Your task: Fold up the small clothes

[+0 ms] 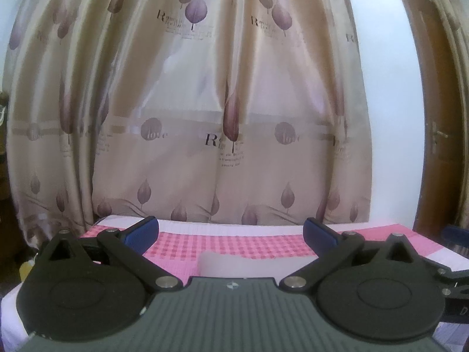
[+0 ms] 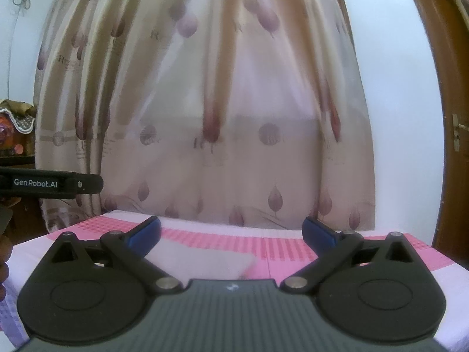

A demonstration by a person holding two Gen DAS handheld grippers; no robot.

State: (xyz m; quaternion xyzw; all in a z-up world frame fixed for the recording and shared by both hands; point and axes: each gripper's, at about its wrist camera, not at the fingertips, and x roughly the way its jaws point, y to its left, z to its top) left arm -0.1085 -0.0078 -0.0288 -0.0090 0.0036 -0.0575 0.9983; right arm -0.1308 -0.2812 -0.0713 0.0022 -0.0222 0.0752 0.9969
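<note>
L wrist view: left gripper (image 1: pixel 231 230) at bottom of frame, jaws spread wide, nothing between the blue pads (image 1: pixel 143 231), so released. Pale folded cloth (image 1: pixel 234 264) lies bottom centre on the pink checked bedsheet (image 1: pixel 228 240), partly hidden behind the gripper body, under the gap but not touched by either pad. Beige curtain (image 1: pixel 187 117) w/ purple leaf print fills most of frame behind the bed. White wall (image 1: pixel 387 117) right of curtain, brown door (image 1: pixel 433 135) w/ handle at far right edge. Bit of the other tool at lower right edge, too cropped to read.

R wrist view: at left edge mid-height, side of the left gripper (image 2: pixel 58 183) w/ "GenRobot.AI" label; part of a hand (image 2: pixel 4 252) at lower left edge. Right gripper (image 2: pixel 231 230) at bottom, jaws fully apart, empty, released. Cloth (image 2: pixel 205 259) sits bottom centre-left on the bedsheet (image 2: pixel 293 252), near the left blue pad (image 2: pixel 146 231); contact can't tell, blurred. Curtain (image 2: pixel 205 102) behind, blurry. Wall (image 2: pixel 395 102) and door (image 2: pixel 451 117) at right.
</note>
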